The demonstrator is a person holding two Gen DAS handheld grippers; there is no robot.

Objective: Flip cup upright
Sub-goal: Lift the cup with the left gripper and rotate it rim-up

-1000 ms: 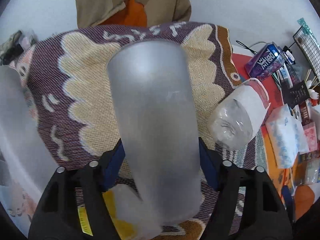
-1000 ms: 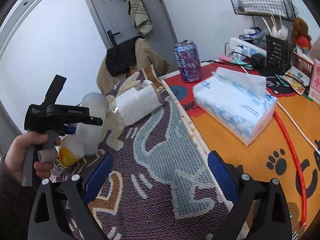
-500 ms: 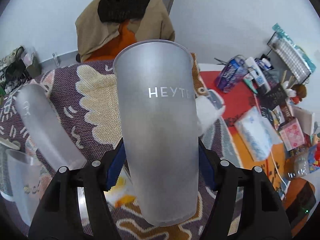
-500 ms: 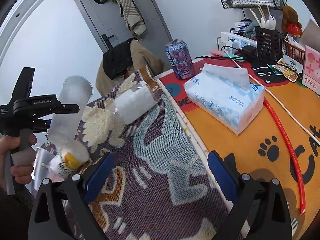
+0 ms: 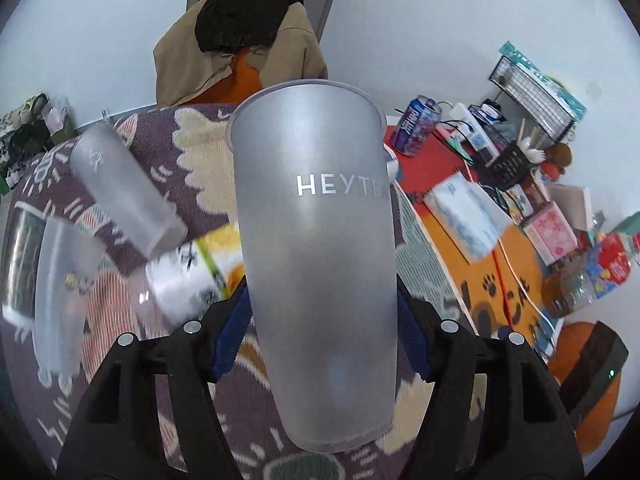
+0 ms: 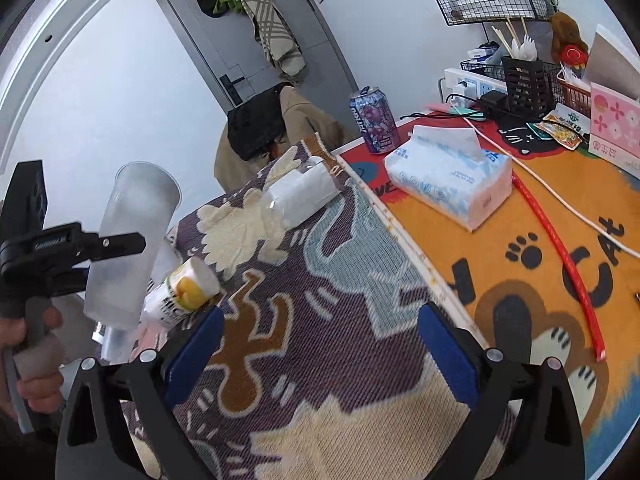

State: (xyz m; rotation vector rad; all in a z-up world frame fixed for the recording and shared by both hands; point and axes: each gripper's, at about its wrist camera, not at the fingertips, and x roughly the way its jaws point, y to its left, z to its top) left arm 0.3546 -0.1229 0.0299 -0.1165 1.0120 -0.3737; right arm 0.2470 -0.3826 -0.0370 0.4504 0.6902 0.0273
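Left wrist view, left to right:
- Clear cup, far left, blurred, at the mat edge.
- Second frosted cup, lying tilted on the mat, base toward the bottle.
- Labelled bottle, on its side, just beside the left gripper.
- Left gripper: blue pads pressed on both sides of the cup, grasping it low on its body. Cup off the mat, rim up and leaning slightly away, "HEYTEA" lettering upright. It hides most of the mat's centre.
- Can, tissue pack, pink box, crowding the orange cloth on the right.

Right wrist view, left to right:
- Hand on the left gripper's handle; that gripper seen from the side, its jaws shut around the cup, held clear above the mat with rim uppermost, tilted right.
- Bottle below the cup, touching or nearly so; cannot tell.
- White-wrapped bottle, lying near the mat's far right edge; barely seen in the other view.
- Right gripper: jaws released, wide apart, nothing between them, over bare mat with open room ahead.
- Can, tissue pack, red tube, white cable on the cloth; the last two run across its right half.
- Door and draped chair beyond the table's far edge.
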